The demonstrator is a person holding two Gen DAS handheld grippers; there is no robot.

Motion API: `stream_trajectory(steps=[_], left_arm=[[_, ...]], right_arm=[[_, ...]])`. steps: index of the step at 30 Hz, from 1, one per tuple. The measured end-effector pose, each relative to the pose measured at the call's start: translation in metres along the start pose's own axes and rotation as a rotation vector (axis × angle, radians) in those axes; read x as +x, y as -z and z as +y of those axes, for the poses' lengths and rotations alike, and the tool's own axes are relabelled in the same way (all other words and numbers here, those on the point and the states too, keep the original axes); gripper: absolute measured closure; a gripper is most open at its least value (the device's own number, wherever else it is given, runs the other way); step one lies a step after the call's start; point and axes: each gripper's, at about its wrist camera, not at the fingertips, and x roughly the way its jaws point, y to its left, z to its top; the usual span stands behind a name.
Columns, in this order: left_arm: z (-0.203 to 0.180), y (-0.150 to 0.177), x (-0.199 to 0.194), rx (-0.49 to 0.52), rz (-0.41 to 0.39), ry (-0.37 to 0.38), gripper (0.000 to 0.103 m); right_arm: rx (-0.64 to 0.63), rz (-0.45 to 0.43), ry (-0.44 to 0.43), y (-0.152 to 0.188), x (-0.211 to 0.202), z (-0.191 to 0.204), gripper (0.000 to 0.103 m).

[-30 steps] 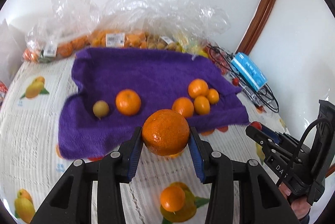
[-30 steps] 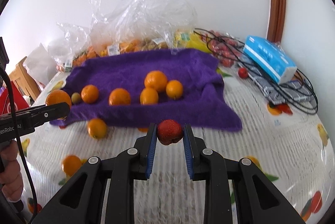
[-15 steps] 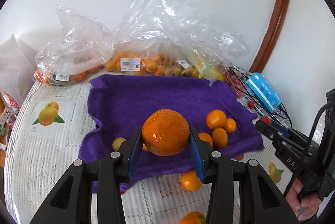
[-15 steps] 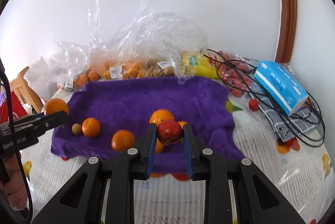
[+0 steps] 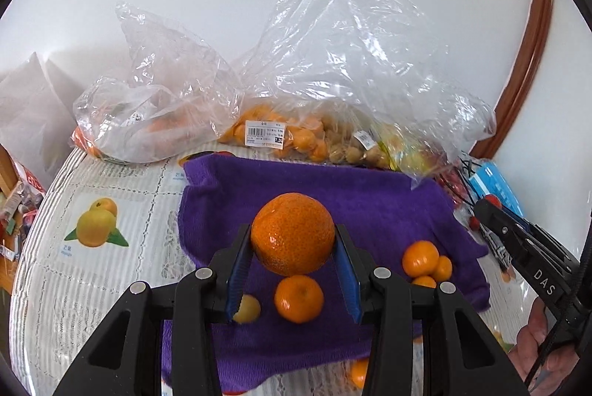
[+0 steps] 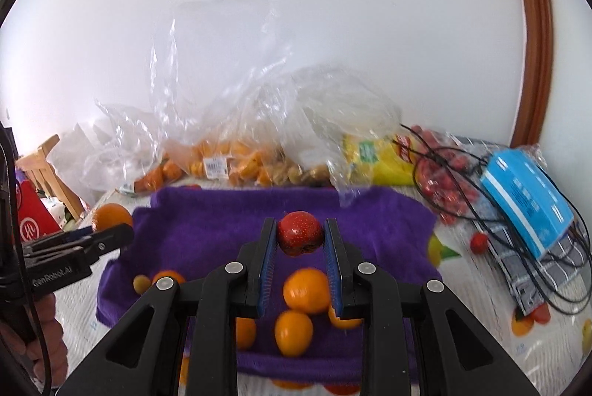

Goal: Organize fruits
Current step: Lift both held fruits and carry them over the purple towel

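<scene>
Left gripper is clamped on a big orange, held up over the purple towel. Right gripper pinches a small red fruit above the oranges there.

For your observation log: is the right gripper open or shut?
Shut: the right gripper clamps a small red fruit, both blue pads pressing its sides.

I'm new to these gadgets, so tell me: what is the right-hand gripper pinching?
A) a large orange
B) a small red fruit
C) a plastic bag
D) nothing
B: the right gripper is shut on a small red fruit, held above the purple towel.
</scene>
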Motion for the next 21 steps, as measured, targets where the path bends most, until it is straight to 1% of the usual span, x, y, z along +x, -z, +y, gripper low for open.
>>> stream_trajectory(steps=[3, 5, 8, 10, 13, 16, 21], left_arm=[[0.003, 0.003, 0.009, -0.014, -0.002, -0.001, 0.062], [0.007, 0.009, 0.016, -0.019, 0.009, -0.007, 0.062], [0.007, 0.017, 0.024, -0.001, 0.021, -0.037, 0.062], [0.007, 0.021, 0.029, 0.006, 0.030, -0.054, 0.062], [0.010, 0.023, 0.034, -0.014, 0.042, -0.038, 0.062], [0.010, 0.025, 0.035, -0.018, 0.038, -0.061, 0.062], [0.008, 0.026, 0.037, -0.012, 0.038, -0.055, 0.062]], right_arm=[[-0.002, -0.003, -0.002, 0.000, 0.007, 0.000, 0.078], [0.000, 0.015, -0.005, 0.005, 0.015, -0.002, 0.078], [0.010, 0.038, -0.002, 0.014, 0.024, -0.009, 0.078], [0.004, 0.048, 0.018, 0.017, 0.028, -0.013, 0.078], [0.010, 0.050, 0.038, 0.020, 0.031, -0.020, 0.078], [0.028, 0.056, 0.038, 0.022, 0.033, -0.026, 0.078], [0.021, 0.069, 0.034, 0.027, 0.035, -0.025, 0.078]])
